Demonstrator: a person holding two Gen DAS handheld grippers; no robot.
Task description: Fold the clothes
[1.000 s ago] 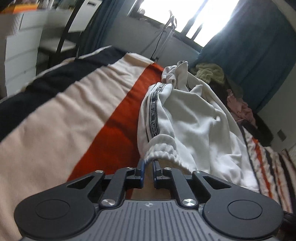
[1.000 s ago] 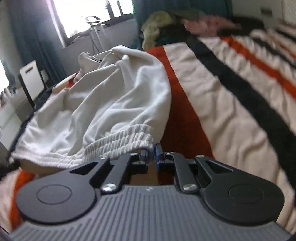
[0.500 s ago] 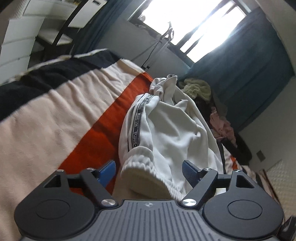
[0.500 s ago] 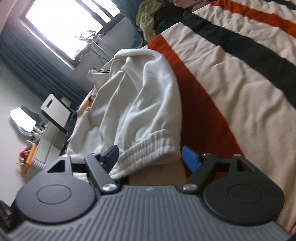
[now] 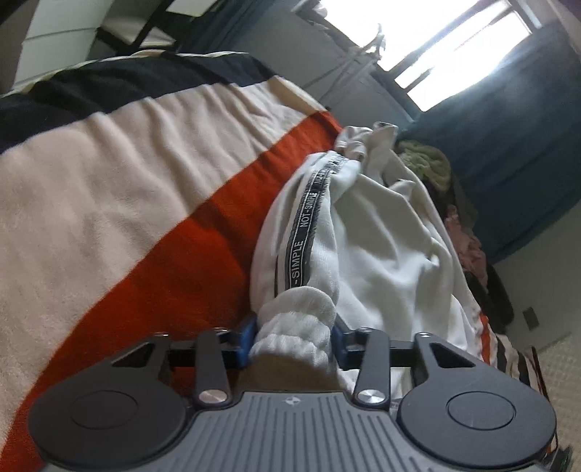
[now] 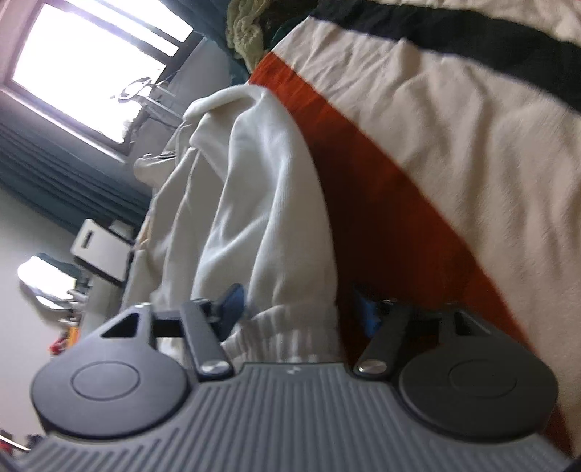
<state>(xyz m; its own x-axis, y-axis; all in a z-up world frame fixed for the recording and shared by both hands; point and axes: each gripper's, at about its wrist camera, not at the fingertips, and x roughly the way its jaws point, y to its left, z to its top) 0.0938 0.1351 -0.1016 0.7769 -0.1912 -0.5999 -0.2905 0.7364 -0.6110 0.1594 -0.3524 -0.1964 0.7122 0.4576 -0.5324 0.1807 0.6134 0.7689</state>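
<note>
White trousers [image 5: 381, 247] with a black lettered side stripe lie bunched along the orange band of a striped blanket [image 5: 109, 188]. In the left wrist view a ribbed cuff [image 5: 297, 308] sits between the blue pads of my left gripper [image 5: 294, 332]. The jaws are closing and both pads touch the cuff. In the right wrist view the other ribbed hem [image 6: 290, 334] of the trousers [image 6: 261, 203] lies between the pads of my right gripper [image 6: 297, 308]. Its jaws are closing too, with a gap still showing on each side.
The blanket [image 6: 454, 119] spreads wide in cream, black and orange bands. A heap of green [image 5: 428, 163] and pink clothes [image 5: 468, 247] lies beyond the trousers by a blue curtain [image 5: 508, 145]. White drawers [image 5: 54, 29] stand at the far left, and a white box [image 6: 98, 250] stands beside the bed.
Both grippers were shut on the ribbed edges, then opened wide and let them drop. Now both sit lower and rolled, with the jaws narrowing around the cuffs.
</note>
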